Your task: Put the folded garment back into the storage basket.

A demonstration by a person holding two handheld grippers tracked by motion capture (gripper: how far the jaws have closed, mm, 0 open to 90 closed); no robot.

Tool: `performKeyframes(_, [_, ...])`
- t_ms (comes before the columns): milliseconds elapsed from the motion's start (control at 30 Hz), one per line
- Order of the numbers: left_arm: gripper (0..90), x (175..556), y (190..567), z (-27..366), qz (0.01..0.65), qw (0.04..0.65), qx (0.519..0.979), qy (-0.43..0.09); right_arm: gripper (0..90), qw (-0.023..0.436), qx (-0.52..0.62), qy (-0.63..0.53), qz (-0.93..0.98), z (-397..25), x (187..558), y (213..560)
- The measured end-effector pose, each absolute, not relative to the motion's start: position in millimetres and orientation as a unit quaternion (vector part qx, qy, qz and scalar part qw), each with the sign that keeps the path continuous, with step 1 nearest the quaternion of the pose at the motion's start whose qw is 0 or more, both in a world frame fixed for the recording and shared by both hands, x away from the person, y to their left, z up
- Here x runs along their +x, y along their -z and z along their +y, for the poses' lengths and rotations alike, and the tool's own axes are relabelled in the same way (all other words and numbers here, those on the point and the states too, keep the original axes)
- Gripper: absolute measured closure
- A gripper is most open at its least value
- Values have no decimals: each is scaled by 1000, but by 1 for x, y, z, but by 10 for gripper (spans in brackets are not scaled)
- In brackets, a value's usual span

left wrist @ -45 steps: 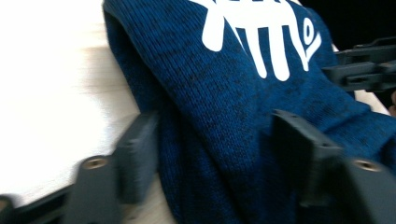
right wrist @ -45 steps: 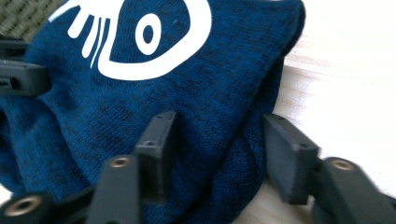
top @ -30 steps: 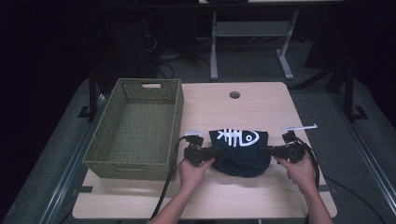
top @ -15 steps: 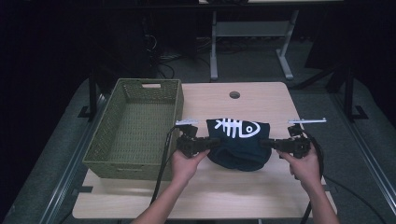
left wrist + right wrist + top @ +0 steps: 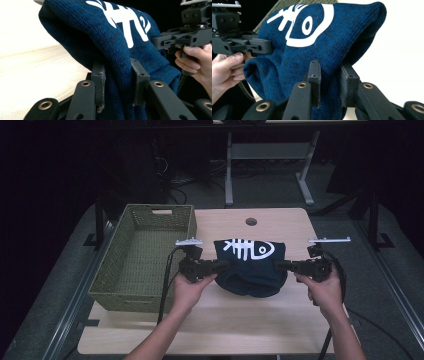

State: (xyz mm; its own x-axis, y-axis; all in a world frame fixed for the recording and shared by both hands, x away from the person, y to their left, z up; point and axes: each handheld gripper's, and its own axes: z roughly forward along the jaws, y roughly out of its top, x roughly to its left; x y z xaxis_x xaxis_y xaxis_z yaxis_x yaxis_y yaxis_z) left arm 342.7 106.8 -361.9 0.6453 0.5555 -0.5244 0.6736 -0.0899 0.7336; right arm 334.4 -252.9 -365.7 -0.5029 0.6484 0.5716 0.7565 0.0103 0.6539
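A dark blue knitted garment (image 5: 251,265) with a white fish-skeleton print hangs between the two claws above the pale wooden surface (image 5: 240,330), its lower part sagging in a dark fold where the knit is hard to make out against the shadow. Whether the lowest fold touches the surface I cannot tell. Its long axis runs side to side, and the fish's round-eyed head points toward the person's right.

The left claw (image 5: 117,75) is pinched on a bunch of the fabric, the cloth filling the narrow gap between its jaws. The right claw (image 5: 329,75) is clamped the same way on the opposite edge. A woven green basket (image 5: 145,255) sits on the surface just left of the garment. Both forearms are cut off at the bottom of the high view.
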Motion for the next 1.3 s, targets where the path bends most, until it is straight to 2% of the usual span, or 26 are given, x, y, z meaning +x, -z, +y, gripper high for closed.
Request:
performKeyframes(600, [697,347,326,150,418,543,725,67,737,56,-466,510,-721,-219,339,320])
performKeyframes(1300, [696,351,300,212,430,543,719,53,737,74,-436,518,-732,-159,360,301])
